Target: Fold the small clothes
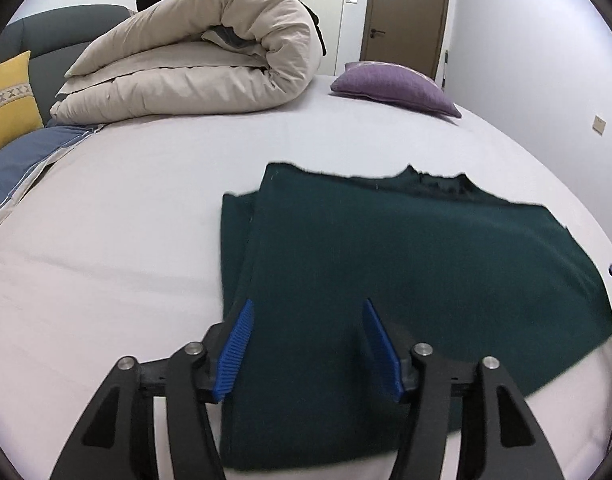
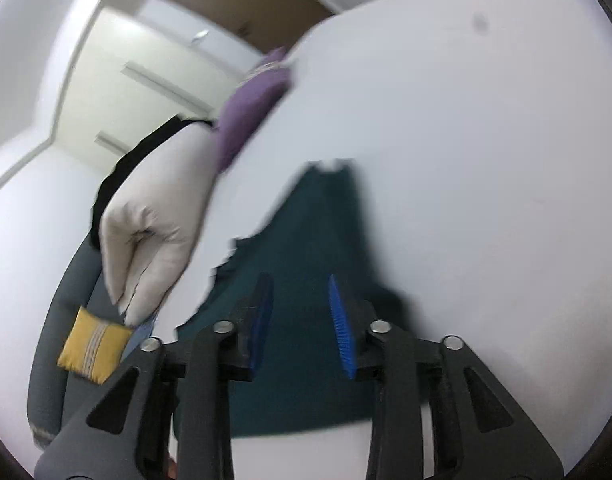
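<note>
The dark green garment (image 1: pixel 406 272) lies flat on the pale bedsheet (image 1: pixel 126 240), near the front edge of the bed and right of its middle. Its long axis runs from near to far, with the neckline notch at the far end and a strip along the left edge already lying doubled over, so it looks partly folded.

The left gripper (image 1: pixel 306 350) hovers just over the garment's near left part, its blue ribbed pads (image 1: pixel 235 356) spread wide with nothing between them; the cloth passes straight under the gap. The right gripper (image 2: pixel 300 326) is also spread, a little less wide, and holds nothing; in its tilted, blurred view the garment (image 2: pixel 306 240) stretches away from the fingers toward the far end. Both hands sit at the near hem, so I judge neither is clearly nearer, and the next fold most likely means pinching the near edge and carrying it toward the neckline.

The fabric is matte, fine-knit and limp, lying nearly creaseless; it should drape and slide easily on the smooth sheet. Far left sits a puffy, rolled cream duvet (image 1: pixel 194 56), soft and bulky. A purple cushion (image 1: pixel 398 86) lies far right, and a yellow cushion (image 1: pixel 10 100) leans on the grey headboard (image 1: pixel 66 32) at the left
</note>
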`<state>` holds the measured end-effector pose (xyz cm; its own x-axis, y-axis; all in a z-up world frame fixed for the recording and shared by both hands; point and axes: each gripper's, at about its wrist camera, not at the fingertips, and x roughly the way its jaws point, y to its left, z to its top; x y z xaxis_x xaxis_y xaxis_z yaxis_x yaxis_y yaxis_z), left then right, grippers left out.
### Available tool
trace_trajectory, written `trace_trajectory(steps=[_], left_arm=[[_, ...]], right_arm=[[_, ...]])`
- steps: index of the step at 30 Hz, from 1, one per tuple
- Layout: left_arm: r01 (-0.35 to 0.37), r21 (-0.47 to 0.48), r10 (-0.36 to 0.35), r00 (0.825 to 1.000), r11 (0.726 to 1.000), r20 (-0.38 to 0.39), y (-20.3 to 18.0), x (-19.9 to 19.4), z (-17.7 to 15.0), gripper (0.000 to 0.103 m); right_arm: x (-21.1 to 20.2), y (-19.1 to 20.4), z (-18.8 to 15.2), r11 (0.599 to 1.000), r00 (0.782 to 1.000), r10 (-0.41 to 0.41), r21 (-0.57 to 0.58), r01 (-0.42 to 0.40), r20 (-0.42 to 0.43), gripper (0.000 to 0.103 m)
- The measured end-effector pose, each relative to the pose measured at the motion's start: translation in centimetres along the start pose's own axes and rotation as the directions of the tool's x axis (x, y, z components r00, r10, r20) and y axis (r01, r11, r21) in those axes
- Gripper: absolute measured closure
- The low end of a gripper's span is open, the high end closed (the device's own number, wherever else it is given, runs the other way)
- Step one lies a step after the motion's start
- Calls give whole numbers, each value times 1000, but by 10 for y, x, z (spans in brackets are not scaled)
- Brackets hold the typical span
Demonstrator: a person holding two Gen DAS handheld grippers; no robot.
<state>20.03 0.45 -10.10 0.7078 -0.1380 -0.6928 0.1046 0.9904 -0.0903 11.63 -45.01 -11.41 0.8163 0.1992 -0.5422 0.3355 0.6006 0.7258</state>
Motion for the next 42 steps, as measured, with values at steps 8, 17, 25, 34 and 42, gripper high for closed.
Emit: trace_trajectory(steps=[8,17,25,34,42], left_arm=[[-94,38,97,992,995,-81,-5,56,22,40],[-76,35,78,994,997,-79,-1,60,14,38],[-79,42,82,994,996,-76,-1,61,14,37],[-62,33,65,995,998,-78,2,59,13,37],[10,-104,-22,993,995,-118,43,48,0,18]], right_arm=[[174,125,-43,969,940,58,-209,-134,-335,61],[201,86,-31,986,958,57,-135,-98,-280,66],[124,13,22,998,996,-60,10,61,-65,66],[147,75,-79,975,921,81,-160,-151,-381,58],[97,4,-55,998,974,68,17,-66,-218,68]])
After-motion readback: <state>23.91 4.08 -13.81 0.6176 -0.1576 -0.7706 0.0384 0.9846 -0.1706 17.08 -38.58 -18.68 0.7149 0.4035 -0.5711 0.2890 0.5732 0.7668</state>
